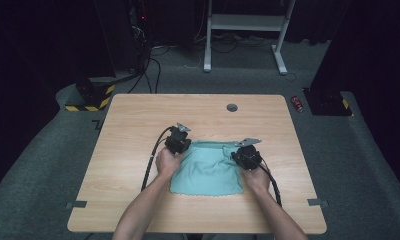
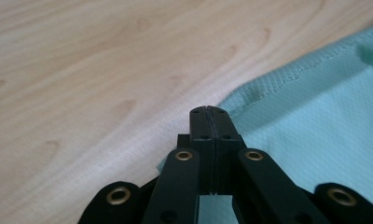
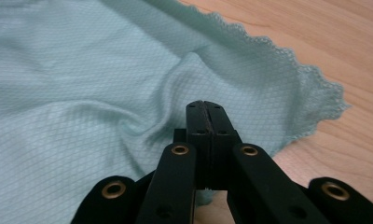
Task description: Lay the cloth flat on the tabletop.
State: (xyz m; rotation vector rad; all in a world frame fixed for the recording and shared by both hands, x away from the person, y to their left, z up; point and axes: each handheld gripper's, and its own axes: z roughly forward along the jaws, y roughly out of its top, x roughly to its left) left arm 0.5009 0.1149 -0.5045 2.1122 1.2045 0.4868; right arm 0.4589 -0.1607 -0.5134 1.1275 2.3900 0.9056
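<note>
A teal cloth (image 1: 208, 170) lies spread on the wooden table (image 1: 138, 125), a little rumpled along its far edge. My left gripper (image 1: 180, 145) sits at the cloth's far left corner. In the left gripper view its jaws (image 2: 208, 112) are pressed together over the hemmed edge of the cloth (image 2: 324, 121). My right gripper (image 1: 245, 156) sits at the far right corner. Its jaws (image 3: 204, 106) are shut on a pinch of cloth (image 3: 82, 70), with folds running into them and the scalloped hem to the right.
A grey round grommet (image 1: 231, 107) is set in the table near its far edge. Tape marks (image 1: 77, 204) sit at the front corners. Beyond the table are a white desk frame (image 1: 248, 22), cables, a red can (image 1: 298, 103) and a yellow-black striped base (image 1: 90, 100).
</note>
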